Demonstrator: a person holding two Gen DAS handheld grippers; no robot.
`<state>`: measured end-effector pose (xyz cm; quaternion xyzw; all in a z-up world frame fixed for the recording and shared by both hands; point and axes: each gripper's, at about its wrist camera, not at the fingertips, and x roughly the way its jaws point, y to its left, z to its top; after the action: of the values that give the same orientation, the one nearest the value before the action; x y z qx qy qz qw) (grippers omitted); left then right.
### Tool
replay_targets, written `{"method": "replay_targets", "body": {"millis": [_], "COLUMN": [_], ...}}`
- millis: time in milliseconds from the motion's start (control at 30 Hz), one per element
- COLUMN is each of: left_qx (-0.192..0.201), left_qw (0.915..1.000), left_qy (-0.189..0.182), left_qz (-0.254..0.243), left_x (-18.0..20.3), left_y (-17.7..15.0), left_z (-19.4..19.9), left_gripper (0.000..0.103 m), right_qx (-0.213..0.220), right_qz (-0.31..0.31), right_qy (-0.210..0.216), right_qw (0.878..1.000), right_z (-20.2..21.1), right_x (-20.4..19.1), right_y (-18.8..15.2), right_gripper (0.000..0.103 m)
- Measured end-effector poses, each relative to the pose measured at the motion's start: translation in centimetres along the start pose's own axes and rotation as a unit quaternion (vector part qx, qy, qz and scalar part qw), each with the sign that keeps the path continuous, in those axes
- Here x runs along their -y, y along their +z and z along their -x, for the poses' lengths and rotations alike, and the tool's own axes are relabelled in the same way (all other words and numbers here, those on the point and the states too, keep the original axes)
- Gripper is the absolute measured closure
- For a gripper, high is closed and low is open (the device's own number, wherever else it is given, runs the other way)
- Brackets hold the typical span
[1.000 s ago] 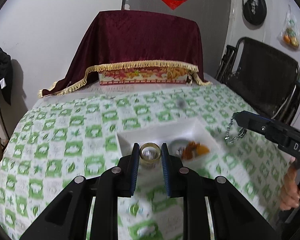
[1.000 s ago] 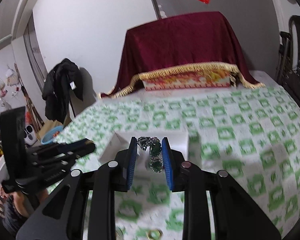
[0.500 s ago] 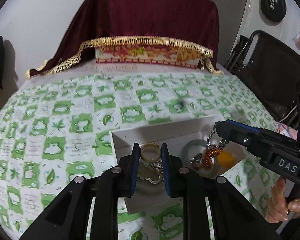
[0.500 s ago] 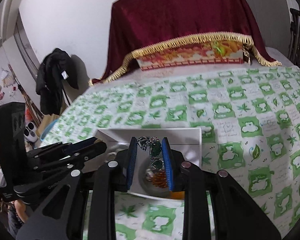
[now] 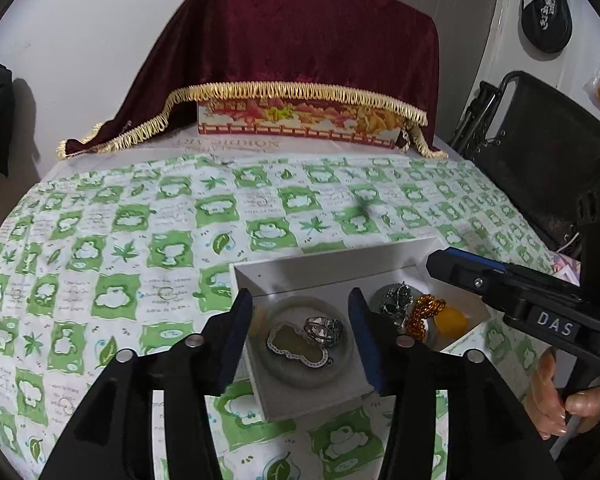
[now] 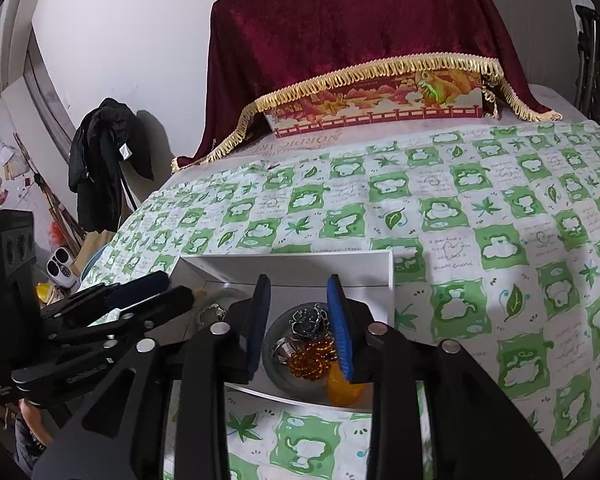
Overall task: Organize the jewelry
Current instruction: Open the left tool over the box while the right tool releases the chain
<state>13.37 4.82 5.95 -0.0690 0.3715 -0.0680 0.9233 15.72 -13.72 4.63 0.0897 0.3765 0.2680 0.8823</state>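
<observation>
Jewelry (image 5: pixel 306 338) below parted left jaws

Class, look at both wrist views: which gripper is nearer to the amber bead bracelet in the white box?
Right. The right gripper hangs directly over the amber bead bracelet; the left gripper is over the neighbouring dish, beside the bracelet.

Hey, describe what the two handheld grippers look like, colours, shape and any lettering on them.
Both are black plastic. The left gripper and right gripper each have two angular, cut-out fingers lined with blue ribbed pads and round silver fasteners. The right gripper's side reads "DAS" in white.
</observation>
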Motion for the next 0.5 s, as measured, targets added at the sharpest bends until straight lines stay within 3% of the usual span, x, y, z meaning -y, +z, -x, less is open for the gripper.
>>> {"method": "replay_targets", "body": {"millis": [67,167,500], "left_qx": [0.012,0.036,0.043], "left_qw": [0.9999,0.9989,0.9964], "left_qy": [0.009,0.028,0.058], "left_qz": [0.002,0.014,0.044], "left_x": [-0.2,-0.8,-2.8], "left_y": [0.1,0.4,0.1], "left_z": [0.8,1.9,2.3], "left_gripper": [0.035,0.022,0.011], "right_qx": [0.007,0.017,0.069], "right_qz": [0.003,0.007,0.012], "right_qy": [-0.004,-0.008,-0.025], "right_qw": [1.000,1.000,0.997], "right_z": [0.3,0.8,3.5], "right_x": [-0.1,-0.4,-1.0], "right_y": [0.0,0.1,0.3], "right_gripper": [0.068,0.065,0.043]}}
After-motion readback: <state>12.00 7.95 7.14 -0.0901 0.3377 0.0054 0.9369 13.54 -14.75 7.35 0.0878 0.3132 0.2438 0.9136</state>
